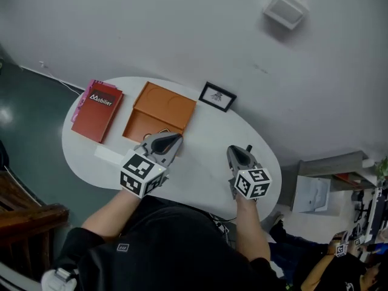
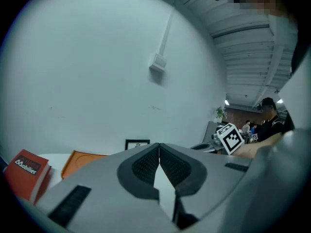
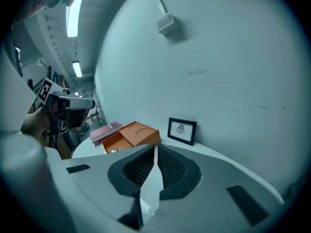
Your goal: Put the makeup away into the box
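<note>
The orange box point(image 1: 159, 111) lies open on the white oval table point(image 1: 206, 138), its lid leaning up at the far side. In the right gripper view a small pale item point(image 3: 114, 150) lies in the orange box's point(image 3: 131, 135) tray. My left gripper point(image 1: 176, 139) hovers at the box's near right corner, jaws shut and empty; the left gripper view point(image 2: 159, 145) shows its tips touching. My right gripper point(image 1: 238, 150) hangs above the table's right part, jaws shut on nothing point(image 3: 155, 147). The box point(image 2: 80, 159) shows low left in the left gripper view.
A red book point(image 1: 97, 109) on pink ones lies left of the box. A small black picture frame point(image 1: 217, 96) leans on the wall behind it. A flat white strip point(image 1: 109, 155) lies near the table's front edge. A wooden chair point(image 1: 24, 217) stands at lower left.
</note>
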